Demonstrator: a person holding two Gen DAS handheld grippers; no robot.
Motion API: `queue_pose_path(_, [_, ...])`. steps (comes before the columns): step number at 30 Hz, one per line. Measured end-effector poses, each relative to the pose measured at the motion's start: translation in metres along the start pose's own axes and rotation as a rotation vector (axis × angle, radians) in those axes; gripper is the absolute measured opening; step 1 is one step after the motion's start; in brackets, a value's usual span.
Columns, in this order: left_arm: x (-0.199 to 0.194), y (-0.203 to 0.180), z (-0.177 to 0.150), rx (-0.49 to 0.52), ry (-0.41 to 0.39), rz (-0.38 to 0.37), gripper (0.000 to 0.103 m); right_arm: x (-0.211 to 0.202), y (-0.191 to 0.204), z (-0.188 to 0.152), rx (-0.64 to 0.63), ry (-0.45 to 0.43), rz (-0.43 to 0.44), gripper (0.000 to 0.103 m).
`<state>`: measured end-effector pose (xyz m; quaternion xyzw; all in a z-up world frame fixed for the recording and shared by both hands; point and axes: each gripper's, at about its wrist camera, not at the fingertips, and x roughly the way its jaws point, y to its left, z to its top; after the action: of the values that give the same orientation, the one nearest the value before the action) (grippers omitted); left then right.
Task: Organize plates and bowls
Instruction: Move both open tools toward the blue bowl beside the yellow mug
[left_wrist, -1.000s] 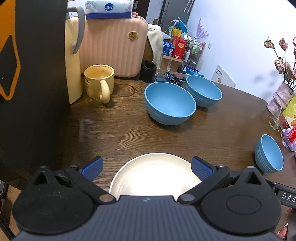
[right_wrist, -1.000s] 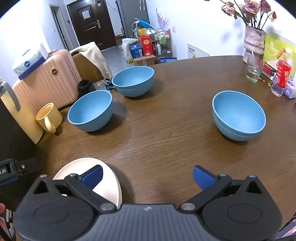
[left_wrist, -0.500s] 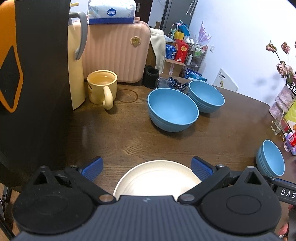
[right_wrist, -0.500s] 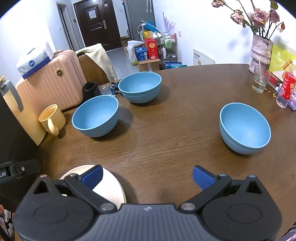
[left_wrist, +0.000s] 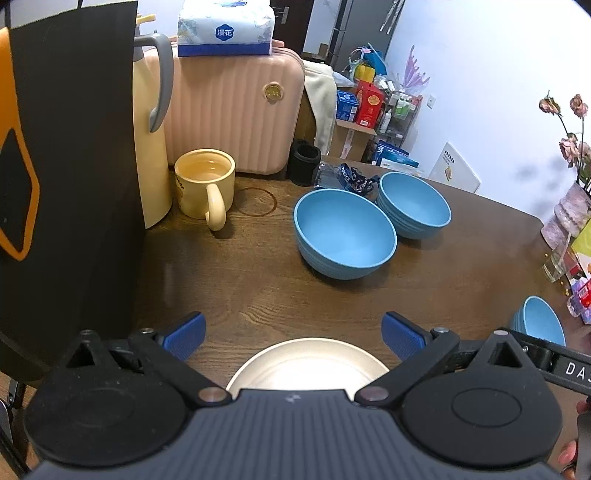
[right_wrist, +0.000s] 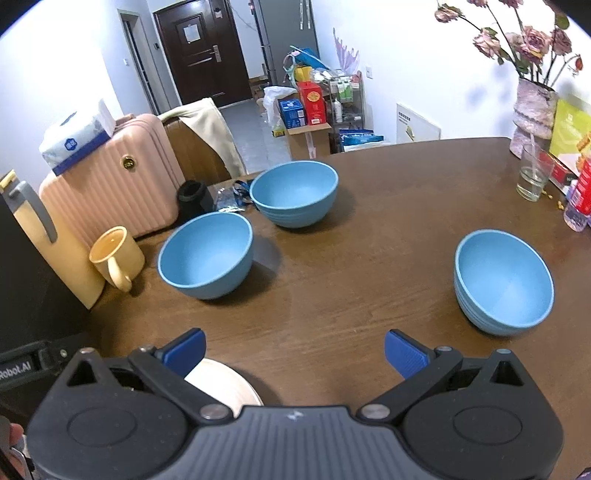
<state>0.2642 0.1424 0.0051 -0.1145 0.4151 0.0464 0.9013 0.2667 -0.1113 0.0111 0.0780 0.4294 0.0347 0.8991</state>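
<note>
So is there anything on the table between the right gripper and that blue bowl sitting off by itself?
Nothing visible. Only bare wooden table lies between the open right gripper and the lone blue bowl. The other two bowls and the plate sit off to its left.

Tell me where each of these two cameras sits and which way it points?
Left wrist: on the left gripper, looking across the table over the plate toward the mug; its open blue fingers show.
Right wrist: on the right gripper, open, facing the lone bowl.
Both share the plate, mug and two far bowls.
</note>
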Motion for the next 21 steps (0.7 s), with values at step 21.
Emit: queue_pose_path(21, [0.006,-0.019,0.054,-0.057,0.002,0.072,0.103,0.021,0.013,0.066,-0.021,0.026,0.033,0.103])
